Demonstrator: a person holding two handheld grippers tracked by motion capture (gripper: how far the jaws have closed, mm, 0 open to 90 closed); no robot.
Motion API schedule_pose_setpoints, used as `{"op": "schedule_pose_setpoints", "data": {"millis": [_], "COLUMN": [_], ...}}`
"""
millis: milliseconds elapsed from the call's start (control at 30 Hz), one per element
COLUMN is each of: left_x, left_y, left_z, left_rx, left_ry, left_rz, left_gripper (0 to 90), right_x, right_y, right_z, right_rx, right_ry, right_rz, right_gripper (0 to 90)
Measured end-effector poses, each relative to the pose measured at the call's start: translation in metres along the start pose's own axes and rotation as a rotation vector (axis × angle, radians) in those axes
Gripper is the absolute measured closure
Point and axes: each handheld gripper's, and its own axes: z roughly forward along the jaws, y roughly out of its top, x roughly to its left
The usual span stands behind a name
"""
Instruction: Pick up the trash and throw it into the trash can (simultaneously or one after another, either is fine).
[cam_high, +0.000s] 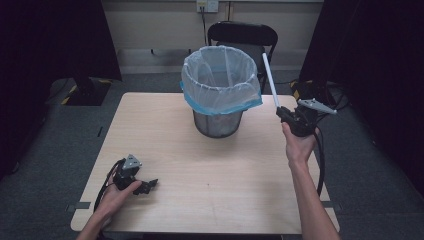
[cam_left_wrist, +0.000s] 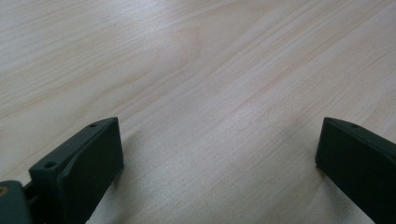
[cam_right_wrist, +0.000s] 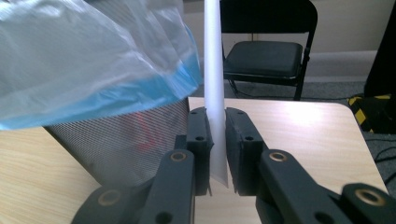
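A wire-mesh waste bin (cam_high: 218, 120) lined with a clear and blue plastic bag (cam_high: 220, 80) stands at the far middle of the wooden table (cam_high: 200, 170). My right gripper (cam_high: 283, 113) is lifted off the table to the bin's right, shut on a long white tube (cam_high: 270, 80) that points up and leans toward the bin's rim. In the right gripper view the white tube (cam_right_wrist: 215, 84) is pinched between the two jaws, with the bag (cam_right_wrist: 84, 60) and mesh (cam_right_wrist: 126, 140) close on the left. My left gripper (cam_high: 150, 185) rests open on the table near the front left; its fingers (cam_left_wrist: 88, 158) stand wide apart over bare wood.
A black folding chair (cam_high: 243, 37) stands behind the bin past the table's far edge. Dark curtains hang at both sides of the room. A black stand base (cam_high: 87, 90) sits on the floor at the far left. Cables trail from both grippers.
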Motion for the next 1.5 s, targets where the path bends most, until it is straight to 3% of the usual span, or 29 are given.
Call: {"op": "schedule_pose_setpoints", "data": {"millis": [367,767,1000,1500], "left_x": [0.000,0.000,0.000,0.000], "left_y": [0.000,0.000,0.000,0.000], "left_z": [0.000,0.000,0.000,0.000], "left_rx": [0.000,-0.002,-0.002,0.000], "left_ry": [0.000,-0.001,-0.001,0.000], "left_rz": [0.000,-0.001,-0.001,0.000], "left_gripper": [0.5,0.4,0.5,0.4], "right_x": [0.011,0.032,0.051,0.084], "right_y": [0.021,0.051,0.068,0.095], "right_z": [-0.004,-0.008,0.001,0.020], "right_rx": [-0.052,-0.099,-0.115,-0.128], "right_ry": [0.046,0.112,0.189,0.247], "right_rz": [-0.004,-0.045,-0.077,-0.126], "right_gripper": [81.4,81.3,81.3,81.3]}}
